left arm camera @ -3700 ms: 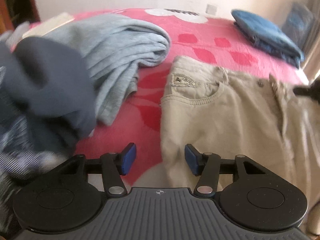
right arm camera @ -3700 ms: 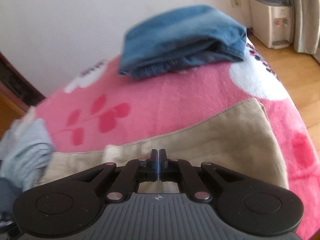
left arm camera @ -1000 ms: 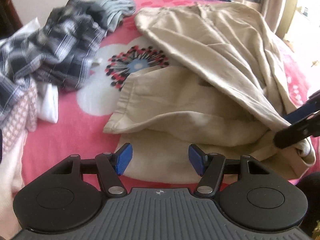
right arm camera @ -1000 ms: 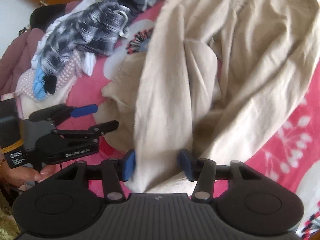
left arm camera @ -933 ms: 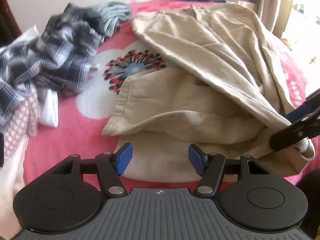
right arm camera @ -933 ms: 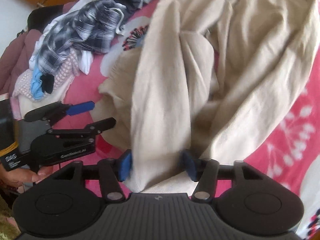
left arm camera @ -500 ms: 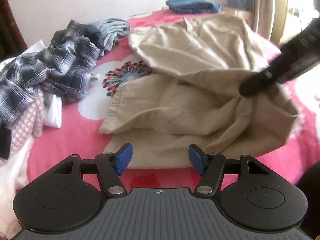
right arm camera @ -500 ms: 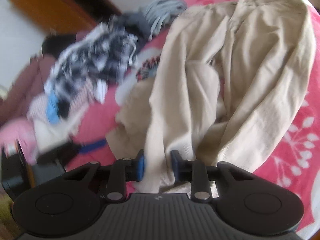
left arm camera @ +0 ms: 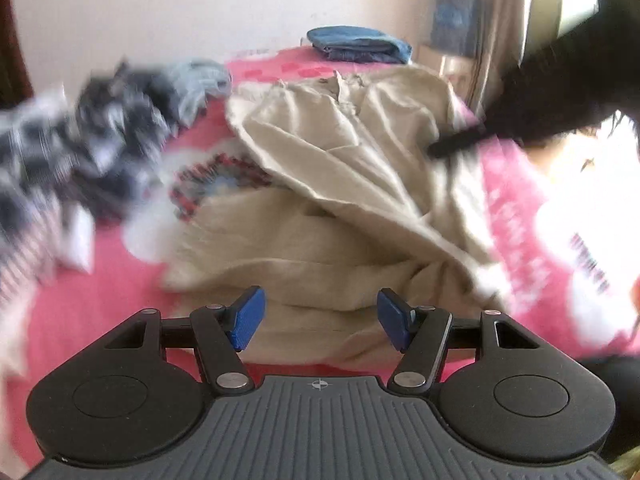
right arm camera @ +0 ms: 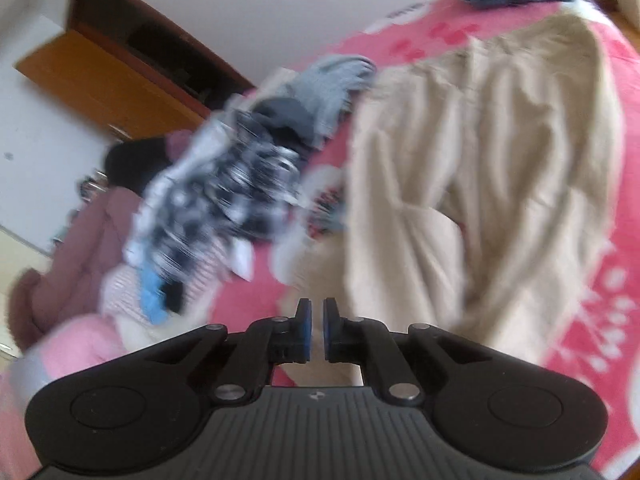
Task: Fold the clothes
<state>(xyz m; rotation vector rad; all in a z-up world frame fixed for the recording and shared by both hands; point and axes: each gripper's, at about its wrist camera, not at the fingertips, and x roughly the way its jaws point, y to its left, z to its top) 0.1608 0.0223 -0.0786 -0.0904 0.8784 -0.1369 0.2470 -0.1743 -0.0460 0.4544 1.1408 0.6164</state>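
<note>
The crumpled beige cotton trousers (left arm camera: 340, 184) spread across the middle of the pink flowered blanket (left arm camera: 516, 216), from the near edge almost to the far end, and fill most of the room there. On the left, a heap of checked and grey garments (left arm camera: 120, 128) blocks that side, with only a narrow pink strip between it and the trousers. At the far end a folded blue denim stack (left arm camera: 360, 44) sits near the wall. Bare blanket lies open on the right of the trousers and at the near left corner.

trousers (left arm camera: 340, 168) on blanket (left arm camera: 516, 216), clothes heap (left arm camera: 80, 148) left
</note>
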